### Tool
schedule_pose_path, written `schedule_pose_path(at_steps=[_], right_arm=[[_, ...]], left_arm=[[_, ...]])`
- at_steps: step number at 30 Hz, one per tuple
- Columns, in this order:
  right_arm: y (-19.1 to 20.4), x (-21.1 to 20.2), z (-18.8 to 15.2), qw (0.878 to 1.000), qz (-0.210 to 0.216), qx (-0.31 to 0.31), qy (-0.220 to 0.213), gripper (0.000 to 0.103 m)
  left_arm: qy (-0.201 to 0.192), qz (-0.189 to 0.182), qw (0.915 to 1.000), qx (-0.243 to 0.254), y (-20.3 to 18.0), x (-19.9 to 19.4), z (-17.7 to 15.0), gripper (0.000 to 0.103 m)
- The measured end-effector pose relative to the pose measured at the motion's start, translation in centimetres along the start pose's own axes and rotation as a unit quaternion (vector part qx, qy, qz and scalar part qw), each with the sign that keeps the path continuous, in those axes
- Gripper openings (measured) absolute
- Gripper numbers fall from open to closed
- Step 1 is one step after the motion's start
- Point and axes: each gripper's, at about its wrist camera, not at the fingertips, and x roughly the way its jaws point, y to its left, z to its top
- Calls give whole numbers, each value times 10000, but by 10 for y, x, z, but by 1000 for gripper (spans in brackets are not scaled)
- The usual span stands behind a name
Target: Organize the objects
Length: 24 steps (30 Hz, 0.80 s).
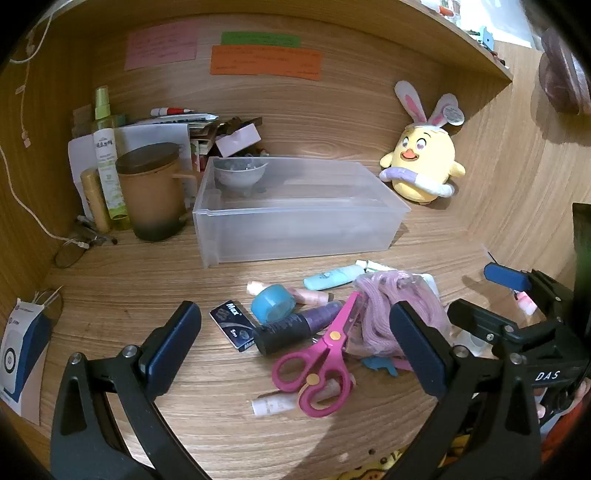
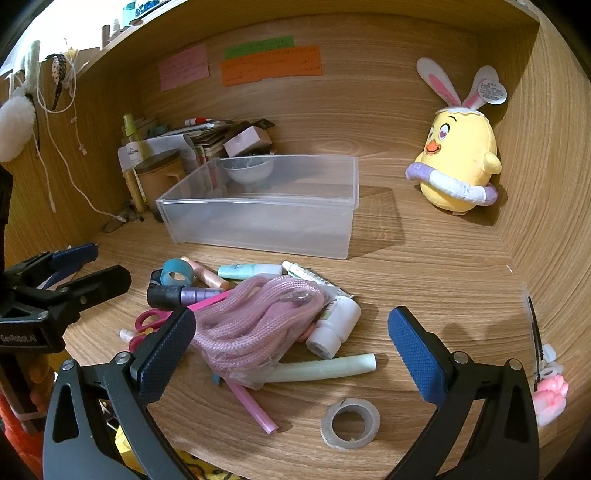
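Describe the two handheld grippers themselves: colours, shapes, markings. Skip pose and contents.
Both are black plastic frames with curved, arching arms, silver screws at the joints, and blue cross-hatched rubber pads on the fingers. The left gripper carries white "GenRobot.AI" lettering, seen from the right wrist view. The right gripper shows white "DAS" lettering in the left wrist view. No cables are visible on either.

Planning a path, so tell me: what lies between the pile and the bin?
Bare desk between pile and bin, clearest in the right wrist view.

Wood-grain desk [image 1: 110, 295] in alcove; wood back wall [image 2: 369, 110] with paper notes [image 1: 266, 61]; shelf [image 1: 461, 33] overhead.
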Motion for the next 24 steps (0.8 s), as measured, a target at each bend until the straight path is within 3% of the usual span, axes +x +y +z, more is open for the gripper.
schedule_pose_path(at_steps=[24], right_arm=[[2, 2, -2, 10000, 73, 26, 52, 103]], left_arm=[[-37, 0, 10000, 61, -5, 2, -1, 103]])
